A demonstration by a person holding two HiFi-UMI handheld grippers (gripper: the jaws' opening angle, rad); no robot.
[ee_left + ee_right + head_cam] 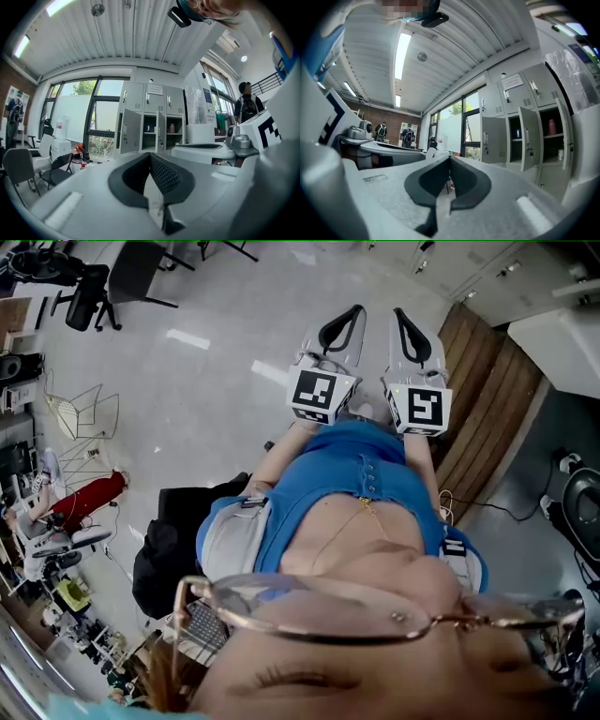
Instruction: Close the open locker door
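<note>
A bank of grey lockers (154,101) stands some way ahead of both grippers, by the window. Two of its doors hang open: a wide one (131,131) on the left and a narrower one (161,132) beside it. They also show in the right gripper view as the wide door (493,140) and the narrow door (528,138). A pink bottle (552,126) stands on a shelf inside. My left gripper (150,155) and right gripper (450,159) are held level side by side, both shut with nothing between the pads, far from the doors. From above, the left gripper (354,311) and right gripper (397,313) sit close together.
Chairs (18,168) and white boxes stand left of the lockers under the window. People (408,135) stand far off by a brick wall, another person (246,105) at the right. A black bag (173,540) lies on the floor beside me; wooden planks (487,399) lie to the right.
</note>
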